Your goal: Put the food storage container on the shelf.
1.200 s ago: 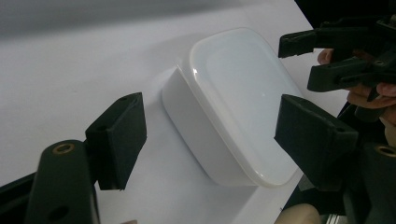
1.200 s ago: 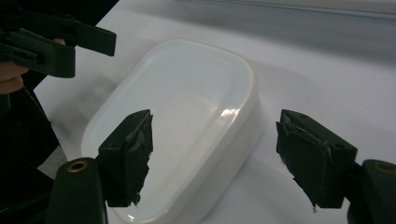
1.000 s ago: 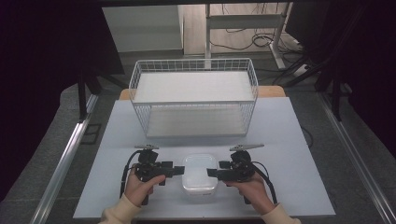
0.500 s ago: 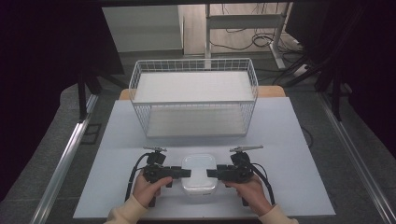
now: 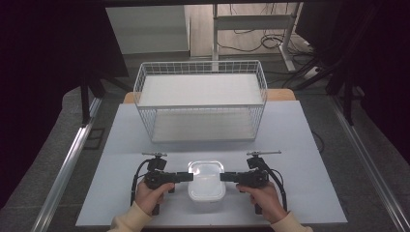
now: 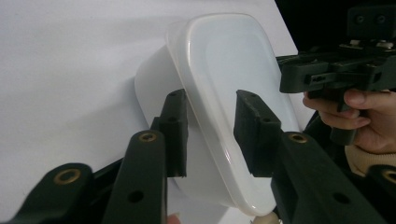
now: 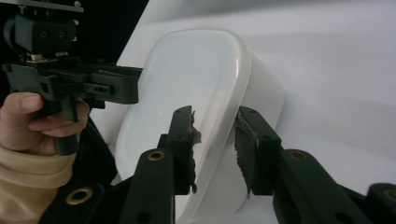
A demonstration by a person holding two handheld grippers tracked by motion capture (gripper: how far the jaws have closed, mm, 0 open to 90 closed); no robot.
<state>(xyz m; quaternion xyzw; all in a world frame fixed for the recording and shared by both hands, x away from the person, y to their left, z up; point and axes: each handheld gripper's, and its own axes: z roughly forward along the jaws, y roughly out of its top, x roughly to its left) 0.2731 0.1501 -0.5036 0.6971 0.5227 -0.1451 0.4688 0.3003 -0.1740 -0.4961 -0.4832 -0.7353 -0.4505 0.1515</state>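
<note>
The white lidded container (image 5: 206, 186) is found directly between the two grippers, flat on the table (image 5: 300, 145) with its lid upward and its long axis running away from the person, across the line joining the grippers. The left gripper (image 5: 186, 177) is set at its left rim and the right gripper (image 5: 226, 177) at its right rim, neither nearer than the other. Both pairs of jaws have just been closing, one jaw over the lid edge and one under; a gap to the rim seems to remain, though contact cannot be ruled out. The wire basket (image 5: 200, 104) stands well beyond.
</note>
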